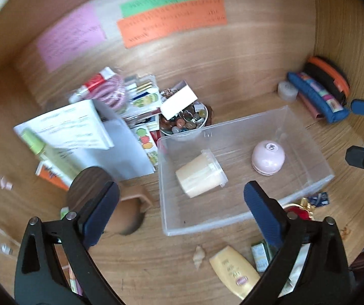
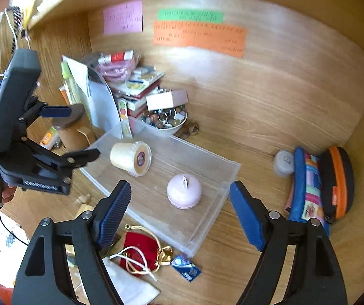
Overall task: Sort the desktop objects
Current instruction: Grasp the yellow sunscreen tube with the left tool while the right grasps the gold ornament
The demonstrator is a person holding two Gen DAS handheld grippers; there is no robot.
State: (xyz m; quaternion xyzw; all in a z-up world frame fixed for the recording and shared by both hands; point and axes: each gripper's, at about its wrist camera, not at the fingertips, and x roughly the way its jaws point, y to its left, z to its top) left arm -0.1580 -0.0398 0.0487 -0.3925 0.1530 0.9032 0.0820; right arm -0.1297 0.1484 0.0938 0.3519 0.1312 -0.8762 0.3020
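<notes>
Both tools [image 1: 182,211] [image 2: 179,211] gape empty above clear bin [image 2: 207,198], clutter crowding its sides

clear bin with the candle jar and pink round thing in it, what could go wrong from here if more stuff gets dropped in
1. The candle jar lies on its side in the clear bin, so a bump could set it rolling into the pink round gadget.
2. The bowl of stones sits right against the bin's far wall; nudging the bin may tip or spill it.
3. Both tools, left and right, hang open over the same bin and could collide.
</notes>
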